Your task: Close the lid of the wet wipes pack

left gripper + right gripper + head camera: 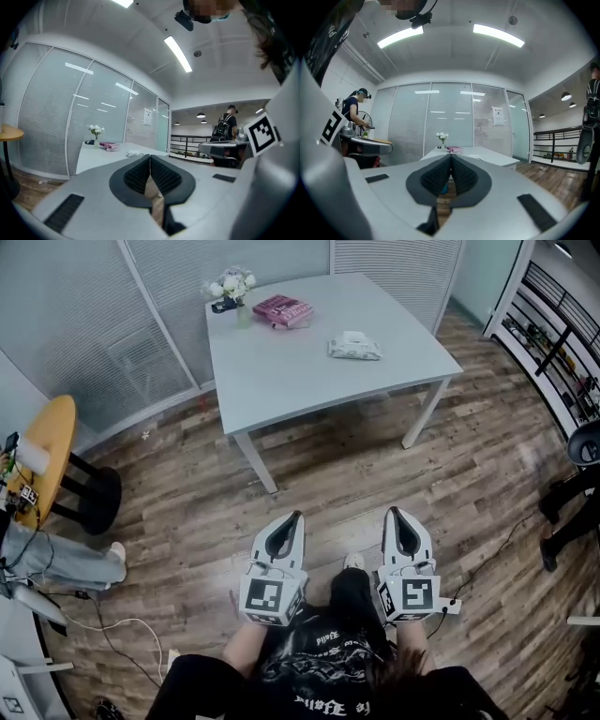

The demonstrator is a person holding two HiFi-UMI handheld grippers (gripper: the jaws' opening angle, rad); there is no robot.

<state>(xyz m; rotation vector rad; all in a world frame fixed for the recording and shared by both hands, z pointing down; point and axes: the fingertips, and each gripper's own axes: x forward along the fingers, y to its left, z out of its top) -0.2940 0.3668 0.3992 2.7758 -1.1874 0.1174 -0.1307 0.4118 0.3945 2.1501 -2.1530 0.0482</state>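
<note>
wood-plank floor (356, 474) stretches from my feet to a pale grey desk (281, 381), which stands beside a glass wall (141, 324) hung with blinds. the wet wipes pack (354, 347) lies flat on the desk, right of its middle and nearer the right edge than the left, well apart from where i stand. it is too small from here for me to tell how its lid sits.

near the far left corner of the desk a pink book (282, 310) lies close to a vase of white flowers (234, 287), and a small dark thing (223, 306) sits just beside the vase.

i hold my left gripper (297, 515) and my right gripper (392, 511) side by side over the floor, low in front of my body. both are short of the desk's near edge and point toward it. the left gripper's jaws are clenched, their ribbed pads meeting at the tips with nothing between them. the right gripper's jaws are clenched the same way and grasp nothing either.

off to the left a round yellow table (47, 451) stands on a dark foot, well apart from the desk. the left gripper view shows a person with a backpack (226, 125) standing in the background, to the right of the desk.
</note>
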